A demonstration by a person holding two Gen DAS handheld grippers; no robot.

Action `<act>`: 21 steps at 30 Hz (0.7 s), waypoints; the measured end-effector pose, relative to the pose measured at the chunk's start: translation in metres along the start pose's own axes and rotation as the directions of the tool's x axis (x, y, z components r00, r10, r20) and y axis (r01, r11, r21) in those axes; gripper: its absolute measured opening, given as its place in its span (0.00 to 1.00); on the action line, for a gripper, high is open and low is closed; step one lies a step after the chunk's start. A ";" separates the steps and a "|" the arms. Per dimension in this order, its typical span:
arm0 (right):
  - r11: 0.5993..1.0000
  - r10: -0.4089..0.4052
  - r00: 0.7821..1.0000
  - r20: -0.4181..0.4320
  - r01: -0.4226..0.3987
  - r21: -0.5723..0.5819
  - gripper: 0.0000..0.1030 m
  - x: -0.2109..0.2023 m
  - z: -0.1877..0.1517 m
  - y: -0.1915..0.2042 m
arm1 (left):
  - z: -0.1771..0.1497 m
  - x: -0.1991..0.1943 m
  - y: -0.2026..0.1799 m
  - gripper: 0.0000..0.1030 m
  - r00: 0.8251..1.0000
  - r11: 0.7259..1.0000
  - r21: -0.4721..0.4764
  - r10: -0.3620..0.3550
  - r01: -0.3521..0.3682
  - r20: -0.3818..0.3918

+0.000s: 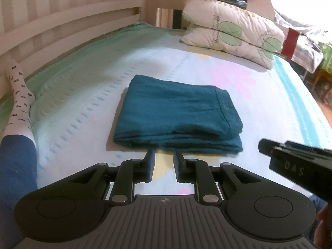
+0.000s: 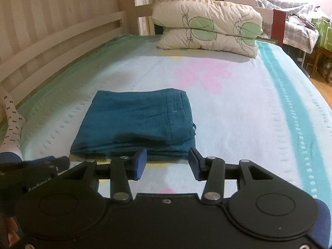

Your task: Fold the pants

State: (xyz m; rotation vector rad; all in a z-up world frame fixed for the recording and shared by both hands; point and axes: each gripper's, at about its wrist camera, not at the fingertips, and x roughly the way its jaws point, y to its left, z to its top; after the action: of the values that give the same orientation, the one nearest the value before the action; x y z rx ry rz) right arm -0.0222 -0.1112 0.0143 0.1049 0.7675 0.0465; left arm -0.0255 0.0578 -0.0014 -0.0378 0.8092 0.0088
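Teal pants (image 1: 176, 116) lie folded into a compact rectangle on the bed, seen also in the right wrist view as the same pants (image 2: 137, 124). My left gripper (image 1: 164, 155) hovers just short of the fold's near edge, jaws a narrow gap apart with nothing between them. My right gripper (image 2: 168, 155) sits before the near right corner of the pants, jaws wider apart and empty. The right gripper's body (image 1: 294, 161) shows at the right of the left wrist view. The left gripper's body (image 2: 33, 168) shows at the left of the right wrist view.
The pants rest on a pale blanket (image 1: 259, 108) with pink flowers and a teal stripe (image 2: 290, 108). Two stacked pillows (image 2: 207, 29) lie at the far end. A slatted wooden rail (image 1: 62, 27) runs along the left. A person's socked leg (image 1: 18, 95) lies at the left.
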 end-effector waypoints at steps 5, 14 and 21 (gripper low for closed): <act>1.000 0.003 1.000 0.001 -0.003 -0.002 0.52 -0.003 -0.003 0.001 | -0.006 -0.003 -0.004 0.19 1.000 1.000 0.026 0.007 -0.006 -0.020; 1.000 0.010 1.000 -0.015 -0.010 -0.005 0.53 -0.003 -0.008 0.003 | -0.012 -0.004 -0.003 0.19 0.999 0.999 0.004 0.033 -0.033 -0.039; 1.000 0.011 1.000 -0.013 -0.011 -0.002 0.58 -0.003 -0.008 0.004 | -0.013 -0.002 -0.004 0.19 0.998 0.999 0.018 0.031 -0.030 -0.057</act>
State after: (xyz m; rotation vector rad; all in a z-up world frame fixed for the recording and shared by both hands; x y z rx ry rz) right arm -0.0298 -0.1073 0.0113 0.1071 0.7801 0.0588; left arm -0.0357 0.0530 -0.0086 -0.0099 0.8671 0.0302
